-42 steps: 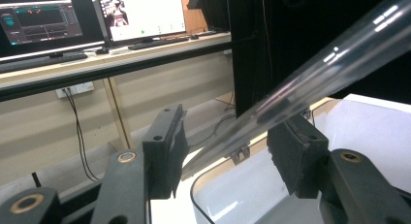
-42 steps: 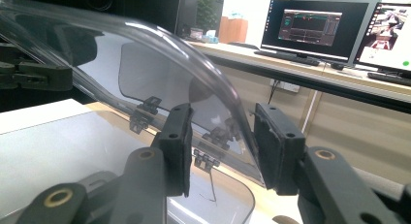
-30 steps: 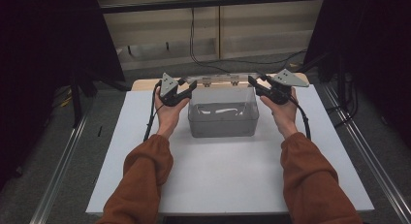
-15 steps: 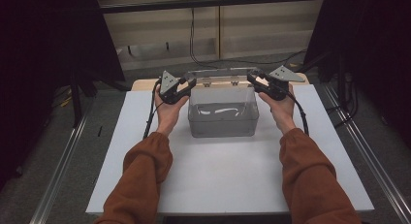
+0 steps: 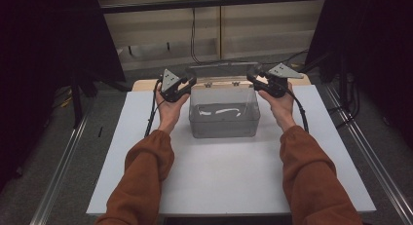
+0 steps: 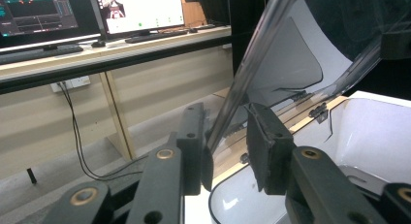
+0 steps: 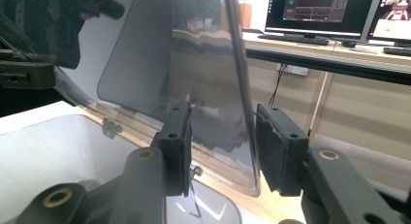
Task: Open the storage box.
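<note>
Wide white tabletop (image 5: 219, 186) first, and on it a clear plastic box (image 5: 224, 119) sitting right between the two tongs, something pale lying curled in its bottom. Its transparent lid (image 5: 221, 71) stands swung up on the hinges (image 5: 221, 84) at the far rim, just past upright by the look of it, with one pair of tongs at each side edge.

Left tongs (image 5: 186, 84), seen in the left gripper view (image 6: 225, 141): the lid's edge (image 6: 242, 83) runs straight through the gap, the left-hand jaw right at it, the other jaw a little way off. So the jaws are parted, straddling the plastic, not pinching it.

Right tongs (image 5: 254, 79), same story in the right gripper view (image 7: 220, 141): jaws apart, the lid's edge (image 7: 237, 88) passing between them, a clear gap to the outer jaw.

Judging by this, the step in hand is opening the box, and the lid is near the end of its swing. The next move, I'd say, calls for both tongs to draw outward off the edges together, gently, so neither drags the lid back down, leaving the box mouth free to reach into.
</note>
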The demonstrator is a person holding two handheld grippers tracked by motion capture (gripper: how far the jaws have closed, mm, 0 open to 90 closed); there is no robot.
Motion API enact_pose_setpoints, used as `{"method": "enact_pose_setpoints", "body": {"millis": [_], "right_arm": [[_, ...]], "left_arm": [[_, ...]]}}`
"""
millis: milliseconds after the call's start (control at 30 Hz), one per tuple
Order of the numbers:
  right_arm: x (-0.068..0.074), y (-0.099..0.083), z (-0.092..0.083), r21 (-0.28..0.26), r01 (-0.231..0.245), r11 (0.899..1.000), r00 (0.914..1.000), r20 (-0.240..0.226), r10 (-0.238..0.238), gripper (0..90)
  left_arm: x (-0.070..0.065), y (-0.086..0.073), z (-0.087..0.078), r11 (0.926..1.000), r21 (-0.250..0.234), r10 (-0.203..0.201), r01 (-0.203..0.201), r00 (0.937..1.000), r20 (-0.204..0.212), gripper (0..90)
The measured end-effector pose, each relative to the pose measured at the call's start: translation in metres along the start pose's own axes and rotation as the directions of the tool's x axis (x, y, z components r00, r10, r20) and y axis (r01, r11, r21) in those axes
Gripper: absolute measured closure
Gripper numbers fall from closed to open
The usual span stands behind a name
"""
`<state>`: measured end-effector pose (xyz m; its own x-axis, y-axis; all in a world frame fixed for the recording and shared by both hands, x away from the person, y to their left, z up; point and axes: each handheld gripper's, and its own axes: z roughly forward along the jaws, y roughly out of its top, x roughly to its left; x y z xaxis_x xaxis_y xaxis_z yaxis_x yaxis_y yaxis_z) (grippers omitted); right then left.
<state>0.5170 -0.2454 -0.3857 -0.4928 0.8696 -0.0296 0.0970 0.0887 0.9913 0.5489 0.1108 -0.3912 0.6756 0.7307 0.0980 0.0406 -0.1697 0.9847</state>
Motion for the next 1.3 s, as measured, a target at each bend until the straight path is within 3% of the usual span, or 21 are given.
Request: {"method": "enact_pose_setpoints", "body": {"millis": [200, 400, 467, 533, 733, 933, 1067, 1100, 1300], "right_arm": [[-0.005, -0.004, 0.004, 0.017, -0.02, 1.0, 0.9998, 0.01, 0.019, 54.9], [-0.008, -0.009, 0.009, 0.02, -0.028, 0.999, 0.9996, 0.005, 0.028, 60.5], [-0.008, -0.011, 0.01, 0.019, -0.038, 0.999, 0.9993, 0.0, 0.038, 61.6], [-0.009, -0.014, 0.011, 0.027, -0.035, 0.999, 0.9994, 0.002, 0.035, 62.9], [-0.012, -0.018, 0.014, 0.055, -0.011, 0.998, 0.9999, 0.007, 0.01, 68.6], [-0.015, -0.017, 0.017, 0.053, -0.016, 0.998, 0.9999, 0.003, 0.016, 71.2], [-0.017, -0.018, 0.019, 0.049, -0.024, 0.999, 0.9997, 0.007, 0.024, 72.7], [-0.017, -0.018, 0.019, 0.05, -0.024, 0.998, 0.9997, 0.011, 0.023, 73.2], [-0.018, -0.017, 0.021, 0.056, -0.016, 0.998, 0.9998, 0.009, 0.015, 74.2]], "left_arm": [[0.002, 0.001, 0.002, 1.0, 0.002, 0.001, -0.001, 1.0, 0.001, 69.5], [0.001, 0.002, 0.005, 1.0, 0.005, 0.002, -0.002, 1.0, -0.009, 69.5], [0.002, 0.002, 0.005, 0.9996, 0.02, 0.021, -0.021, 0.9997, -0.01, 69.6], [0.002, 0.002, 0.007, 0.9999, 0.008, 0.006, -0.006, 1.0, -0.007, 69.5], [0.004, 0.003, 0.01, 0.9997, 0.019, 0.015, -0.014, 0.9998, -0.013, 69.6], [0.006, 0.003, 0.013, 0.9991, 0.03, 0.03, -0.029, 0.9994, -0.017, 66.8], [0.005, -0.002, 0.017, 0.9996, 0.028, -0.004, 0.004, 1.0, -0.005, 61.3], [0.006, -0.003, 0.018, 0.9992, 0.034, 0.019, -0.019, 0.9998, -0.006, 58.9], [0.009, -0.004, 0.02, 0.9989, 0.046, 0.007, -0.006, 0.9999, -0.016, 60.3]]}}
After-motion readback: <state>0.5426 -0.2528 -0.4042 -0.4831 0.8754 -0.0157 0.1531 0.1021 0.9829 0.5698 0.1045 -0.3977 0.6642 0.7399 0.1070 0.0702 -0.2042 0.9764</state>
